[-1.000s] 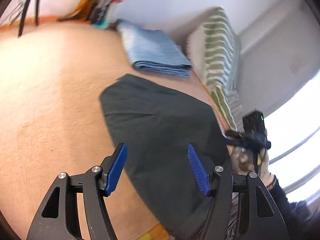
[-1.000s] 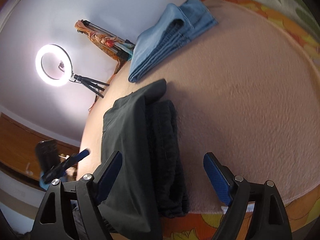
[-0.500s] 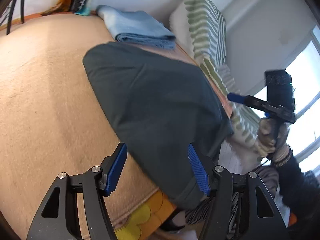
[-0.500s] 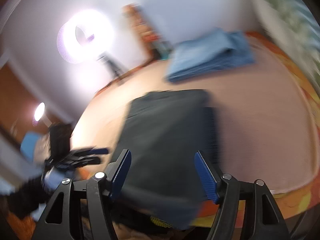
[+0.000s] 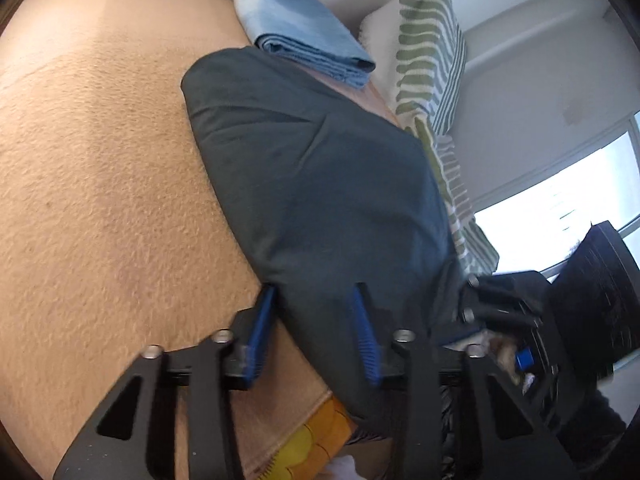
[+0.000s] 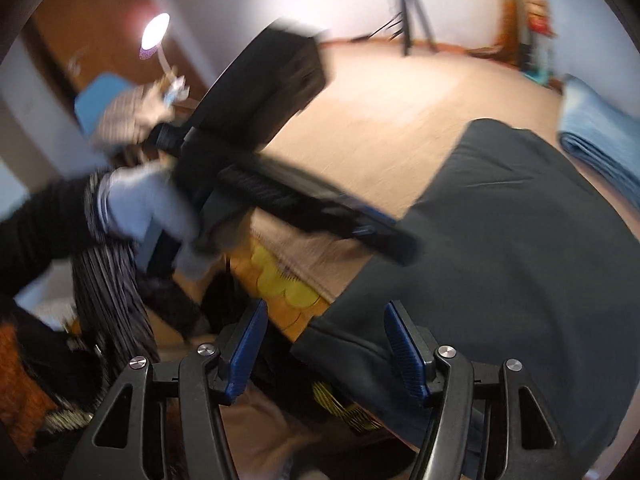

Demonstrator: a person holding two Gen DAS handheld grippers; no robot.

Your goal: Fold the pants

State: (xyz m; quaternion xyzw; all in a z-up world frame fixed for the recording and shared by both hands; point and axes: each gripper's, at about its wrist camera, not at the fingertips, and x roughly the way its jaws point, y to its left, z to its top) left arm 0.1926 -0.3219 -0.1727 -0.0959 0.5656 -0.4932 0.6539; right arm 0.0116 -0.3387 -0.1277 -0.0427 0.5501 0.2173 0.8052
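Dark grey pants (image 5: pixel 320 184) lie folded lengthwise on a tan blanket (image 5: pixel 100 168), with their near end hanging over the bed's edge. My left gripper (image 5: pixel 314 320) straddles the pants' left edge close to that end. Its jaws are closing with the fabric between them, and a gap still shows between the blue pads (image 5: pixel 262 320). In the right wrist view the left gripper (image 6: pixel 384 236) shows as a blurred black bar touching the pants (image 6: pixel 520 240). My right gripper (image 6: pixel 326 344) hangs over the pants' near corner. Its jaws are closing slowly and gripping nothing.
Folded light-blue jeans (image 5: pixel 304 40) lie just beyond the pants, beside a green-striped pillow (image 5: pixel 424 60). An orange and yellow border (image 5: pixel 312 444) marks the bed's near edge. A person's dark sleeve (image 6: pixel 40 232) is at the left, a tripod (image 6: pixel 412 12) stands behind, and a bright window (image 5: pixel 560 200) is at the right.
The left gripper sank onto the pants' edge and its jaws narrowed. The right gripper swung fast across and rolled, from above the bed to the pants' near corner, its jaws narrower.
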